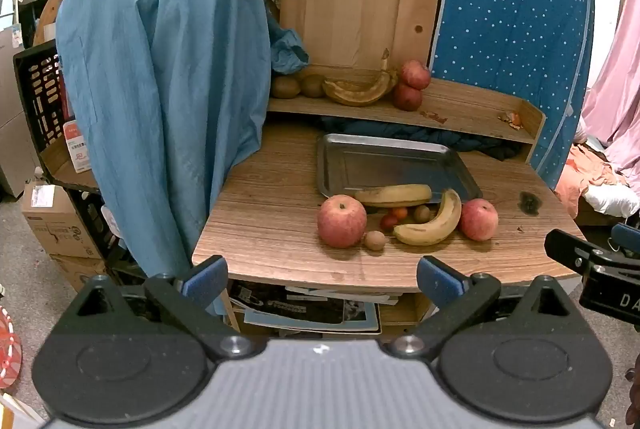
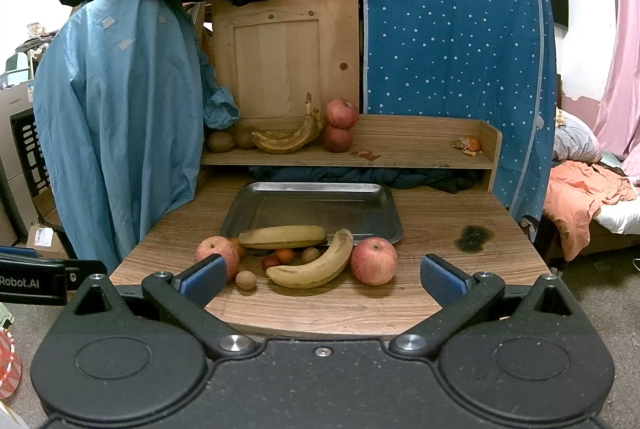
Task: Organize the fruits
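Both the left tongs [image 1: 320, 279] and right tongs [image 2: 322, 279] are held apart and empty short of the surface [image 2: 432, 229], where firm, smooth apples [image 2: 374, 260] and soft, easily bruised bananas [image 2: 316, 265] are clustered before the metal tray [image 2: 256, 213], each judged best taken across its middle.

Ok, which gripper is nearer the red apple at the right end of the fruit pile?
Right. The right gripper hangs open almost straight before that red apple; the left gripper, also open, sits further left.
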